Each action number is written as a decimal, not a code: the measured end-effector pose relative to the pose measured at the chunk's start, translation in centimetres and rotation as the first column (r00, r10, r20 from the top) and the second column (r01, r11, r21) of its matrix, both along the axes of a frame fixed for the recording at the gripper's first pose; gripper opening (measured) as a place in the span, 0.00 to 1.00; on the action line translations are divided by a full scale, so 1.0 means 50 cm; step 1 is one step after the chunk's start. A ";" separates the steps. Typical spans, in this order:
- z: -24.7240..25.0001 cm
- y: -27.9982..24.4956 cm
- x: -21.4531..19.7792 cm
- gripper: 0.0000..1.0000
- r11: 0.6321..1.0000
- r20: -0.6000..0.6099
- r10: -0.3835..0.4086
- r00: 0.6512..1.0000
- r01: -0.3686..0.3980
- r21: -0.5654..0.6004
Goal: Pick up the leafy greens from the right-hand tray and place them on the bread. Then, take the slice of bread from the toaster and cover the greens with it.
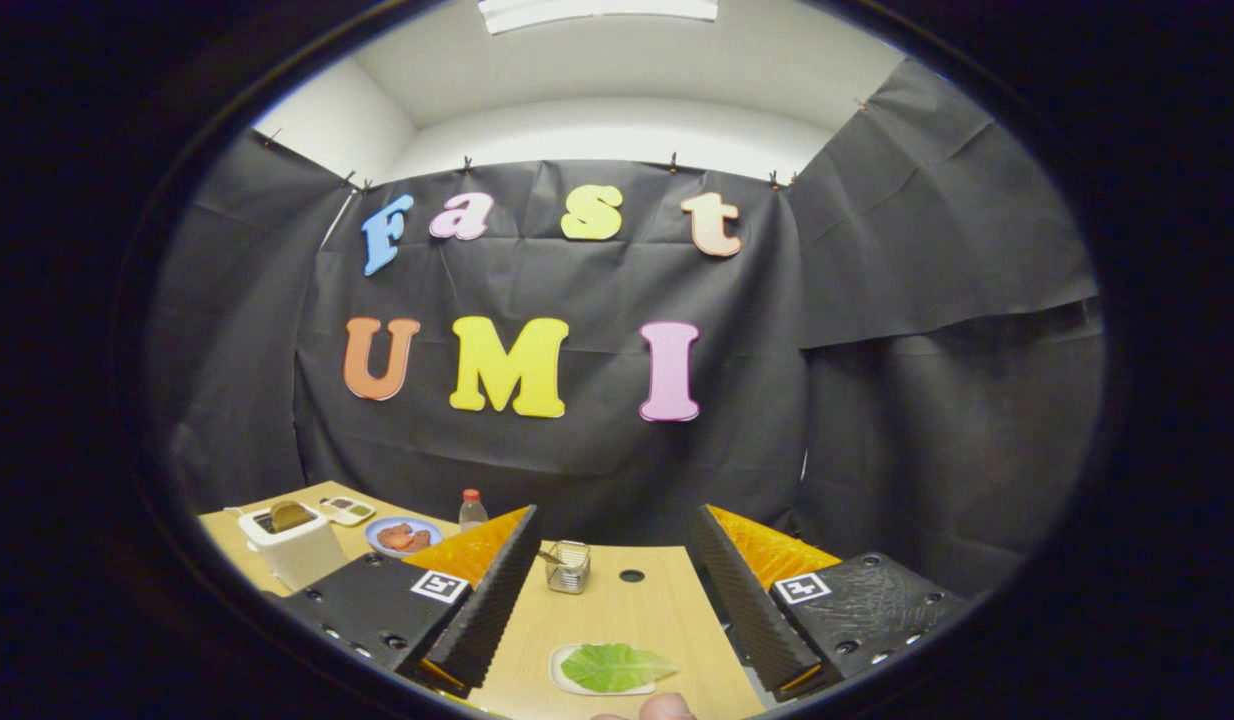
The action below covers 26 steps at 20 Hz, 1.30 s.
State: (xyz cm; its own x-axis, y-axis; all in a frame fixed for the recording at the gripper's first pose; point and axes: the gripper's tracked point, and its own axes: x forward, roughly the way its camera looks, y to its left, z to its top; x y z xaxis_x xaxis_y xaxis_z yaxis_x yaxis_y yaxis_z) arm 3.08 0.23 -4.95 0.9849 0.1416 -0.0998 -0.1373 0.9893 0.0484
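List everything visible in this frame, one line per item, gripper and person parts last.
Table: one, light wood, under everything.
Leafy greens: one leaf, green, on the white tray between the fingers.
Tray: one, white, near table edge.
Wire basket: one, metal, beyond the greens.
Toaster: one, white, far left, bread slice standing in it.
Plate: one, blue, reddish food on it.
Bottle: one, clear, red cap.
Gripper: open, fingers either side of the greens.
Fingertip: one, near edge.
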 end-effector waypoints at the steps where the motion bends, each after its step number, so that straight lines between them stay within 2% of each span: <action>1: -0.019 -0.002 0.006 0.95 1.000 -0.019 0.009 1.000 -0.009 0.003; 6: -0.144 -0.042 0.026 0.95 1.000 -0.157 0.027 0.987 -0.027 0.000; 10: -0.279 -0.068 0.046 0.95 0.999 -0.276 0.044 0.960 -0.041 0.014; 14: -0.438 -0.083 0.082 0.95 0.997 -0.422 0.059 0.905 -0.037 0.062; 18: -0.563 -0.089 0.118 0.96 0.997 -0.505 0.063 0.861 -0.037 0.062; 26: -0.748 -0.075 0.153 0.96 0.997 -0.631 0.075 0.772 -0.050 0.058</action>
